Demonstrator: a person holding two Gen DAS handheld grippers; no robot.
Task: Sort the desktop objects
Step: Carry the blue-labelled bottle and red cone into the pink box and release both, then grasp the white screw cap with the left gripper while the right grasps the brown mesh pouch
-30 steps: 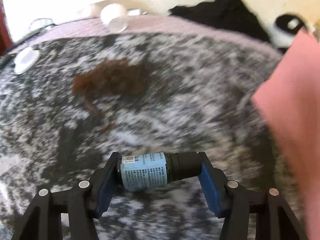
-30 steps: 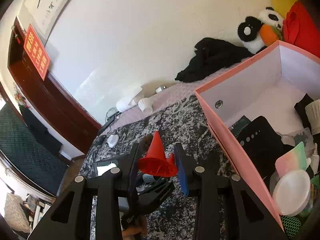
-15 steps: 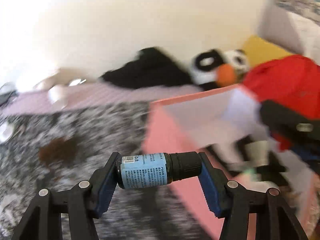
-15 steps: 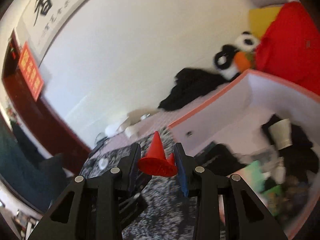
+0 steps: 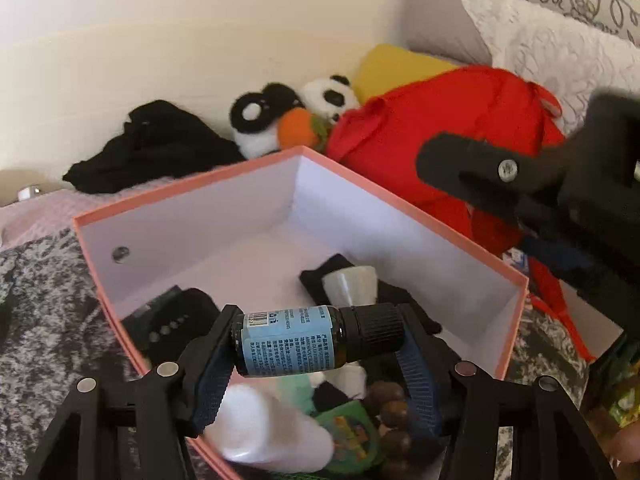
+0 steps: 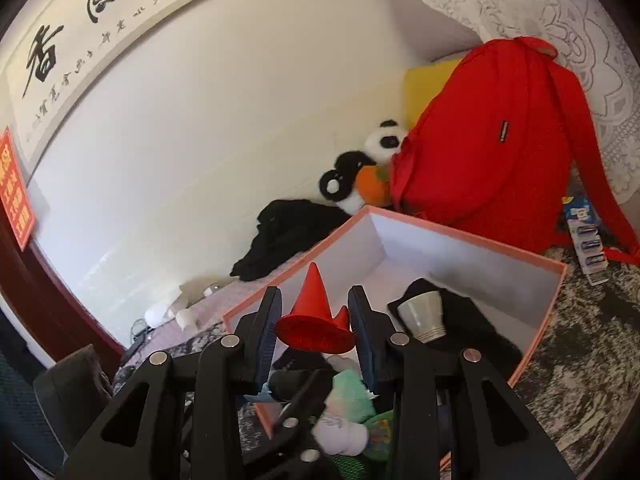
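From the left wrist view, the left gripper is clenched on a small dark dropper bottle with a pale blue label, held above the near end of the open pink box, over a white bottle and a string of brown beads. The bottle's long axis lies crosswise, cap to the right, pinched end to end; that narrow hold could let it pivot out, and a drop from here may strike the ceramic cup. The right gripper looms blurred at the right, so a collision over the box looks possible. From the right wrist view, the right gripper grasps a red cone by its base, tip pointing up and away, above the box's near corner.
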